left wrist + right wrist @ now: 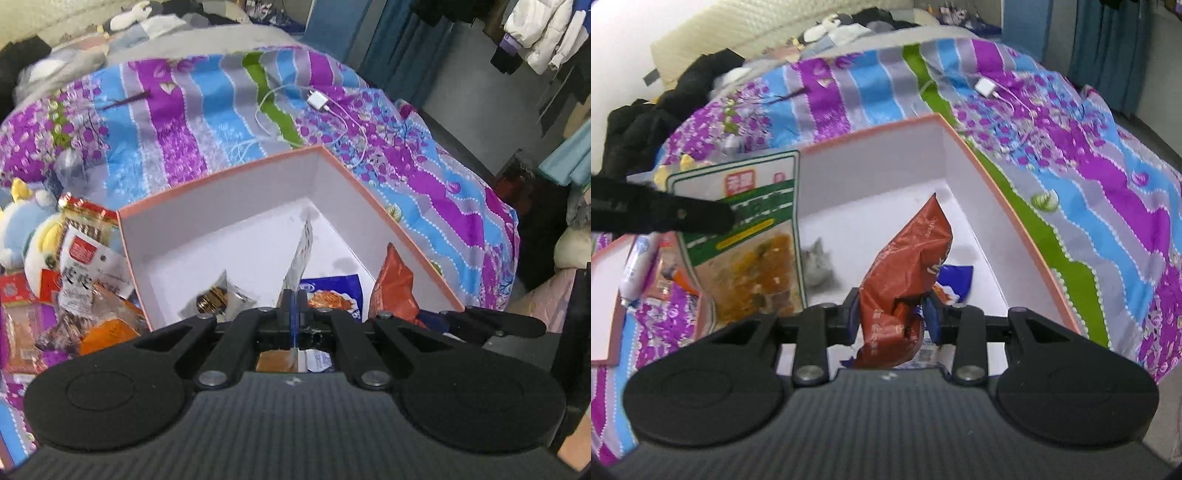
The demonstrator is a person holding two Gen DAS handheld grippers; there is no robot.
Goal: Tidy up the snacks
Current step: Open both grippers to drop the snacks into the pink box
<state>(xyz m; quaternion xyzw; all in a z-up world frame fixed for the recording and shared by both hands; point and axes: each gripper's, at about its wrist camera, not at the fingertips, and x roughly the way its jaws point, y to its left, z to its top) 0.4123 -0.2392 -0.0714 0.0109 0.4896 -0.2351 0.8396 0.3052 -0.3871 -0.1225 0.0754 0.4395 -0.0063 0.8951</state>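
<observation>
A pink-rimmed box (221, 206) with a white inside stands open on the bed. My left gripper (294, 306) is shut on a flat green-and-white snack packet (301, 254), seen edge-on and hanging over the box. In the right wrist view that packet (753, 236) shows its face at the box's (871, 166) left wall. My right gripper (894, 314) is shut on a crumpled red-brown bag (908, 266), held over the box's right side. On the box floor lie a small silver-wrapped snack (218, 297) and a blue-and-white packet (332, 295).
Several loose snack packets (85, 266) and a plush toy (26, 229) lie left of the box. A white charger with its cable (317, 99) rests on the striped bedspread beyond it. The box lid (605, 295) lies at the left. Clothes pile up at the bed's far end.
</observation>
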